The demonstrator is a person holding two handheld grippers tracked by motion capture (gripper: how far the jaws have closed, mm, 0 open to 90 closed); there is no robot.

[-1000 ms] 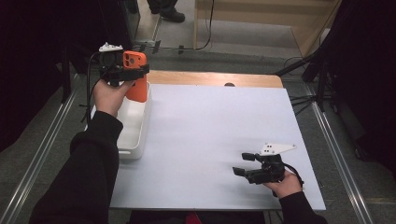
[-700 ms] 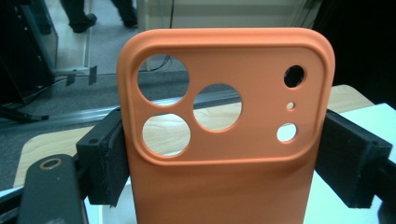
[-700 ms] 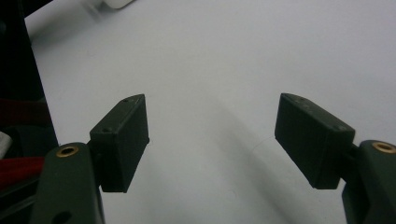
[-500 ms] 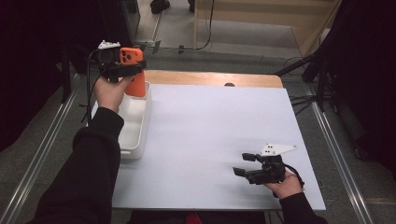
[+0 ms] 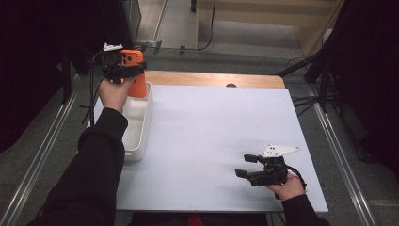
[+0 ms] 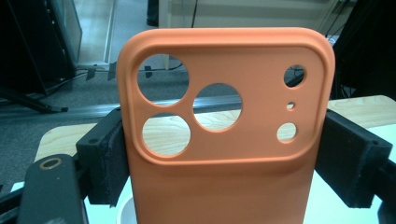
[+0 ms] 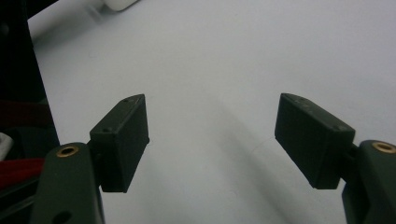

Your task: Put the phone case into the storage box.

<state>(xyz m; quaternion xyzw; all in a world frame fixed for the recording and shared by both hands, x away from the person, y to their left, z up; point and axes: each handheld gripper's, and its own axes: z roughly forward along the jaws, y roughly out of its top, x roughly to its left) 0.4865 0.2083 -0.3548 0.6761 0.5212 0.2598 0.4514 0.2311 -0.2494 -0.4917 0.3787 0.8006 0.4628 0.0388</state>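
Progress first, from the high view: my left gripper [image 5: 123, 70] has the orange case [image 5: 135, 75] lifted clear above the far end of the white tray [image 5: 139, 132] at the left edge of the worktop [image 5: 211, 132], so I judge the pick-up done and the putting down still ahead, whether on the sheet or back in the tray I cannot say. My right gripper [image 5: 249, 167] sits low near the front right corner, jaws apart, nothing between them. In the left gripper view, the case [image 6: 224, 154] stands upright between the jaws, camera cut-outs at the top, and both pads [image 6: 109, 158] press its long edges: clamped wide on the case. In the right gripper view, the jaws of the right gripper [image 7: 212, 140] stand well apart over bare white worktop [image 7: 224, 56], touching nothing, with a corner of the tray [image 7: 119, 3] at the top.
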